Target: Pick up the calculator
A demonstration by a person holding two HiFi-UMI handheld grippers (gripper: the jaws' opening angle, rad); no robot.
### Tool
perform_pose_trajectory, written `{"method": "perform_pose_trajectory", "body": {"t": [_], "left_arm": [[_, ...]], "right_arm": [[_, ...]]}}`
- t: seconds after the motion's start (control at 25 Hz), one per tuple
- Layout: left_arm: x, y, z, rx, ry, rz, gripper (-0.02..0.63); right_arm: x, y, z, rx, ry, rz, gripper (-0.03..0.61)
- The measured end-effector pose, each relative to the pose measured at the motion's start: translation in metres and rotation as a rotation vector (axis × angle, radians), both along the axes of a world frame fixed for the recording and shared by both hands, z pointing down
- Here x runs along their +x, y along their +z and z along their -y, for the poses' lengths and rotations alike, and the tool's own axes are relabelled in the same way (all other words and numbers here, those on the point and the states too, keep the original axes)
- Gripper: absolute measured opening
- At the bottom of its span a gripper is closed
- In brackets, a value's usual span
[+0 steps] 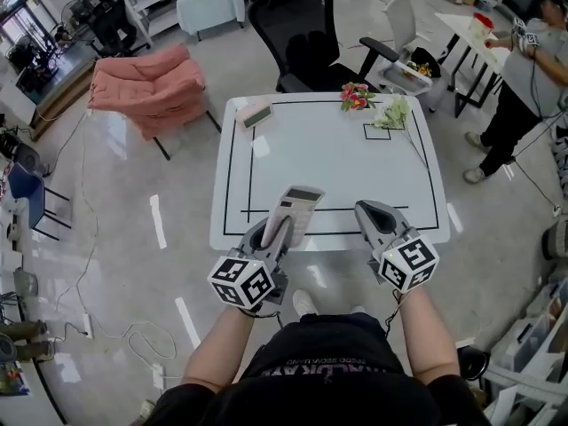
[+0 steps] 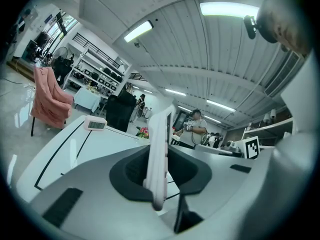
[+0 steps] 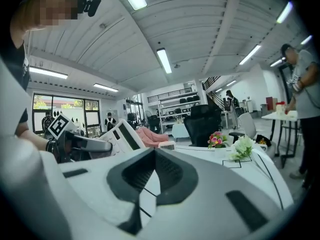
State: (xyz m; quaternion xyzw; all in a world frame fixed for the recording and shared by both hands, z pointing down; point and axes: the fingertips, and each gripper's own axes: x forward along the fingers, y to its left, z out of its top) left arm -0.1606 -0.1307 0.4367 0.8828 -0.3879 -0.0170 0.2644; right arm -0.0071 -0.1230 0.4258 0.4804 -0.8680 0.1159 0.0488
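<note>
A pink lounge chair (image 1: 146, 87) stands on the floor left of the white worktop (image 1: 337, 162). A small white display gadget (image 1: 256, 114) sits at the worktop's far left corner. Over the near edge, the left tongs (image 1: 277, 229) pinch the calculator (image 1: 295, 209) by its lower end. It is held clear of the surface, tilted, with its screen end pointing away from the person. In the left gripper view it stands edge-on between the jaws. A black office chair (image 1: 306, 29) stands behind the worktop. Pink flowers (image 1: 356, 97) lie at the far edge, with white flowers (image 1: 391, 112) just to their right. The right tongs (image 1: 368, 211) hover near the calculator, pressed together with nothing between them. A person (image 1: 524, 69) stands at another table far right.
</note>
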Motion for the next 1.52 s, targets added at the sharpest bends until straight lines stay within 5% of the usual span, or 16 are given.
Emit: {"method": "perform_pose_trajectory", "body": {"t": [1.0,1.52], "left_arm": [[0.118,0.005,-0.137,-0.026,-0.193,0.055,0.075],[0.15,0.011,-0.155,-0.017,-0.223,0.034,0.075]], "right_arm": [[0.104,0.007,-0.108,-0.013,-0.19,0.096,0.0],[0.127,0.011,-0.126,-0.017,-0.218,0.11,0.001]]}}
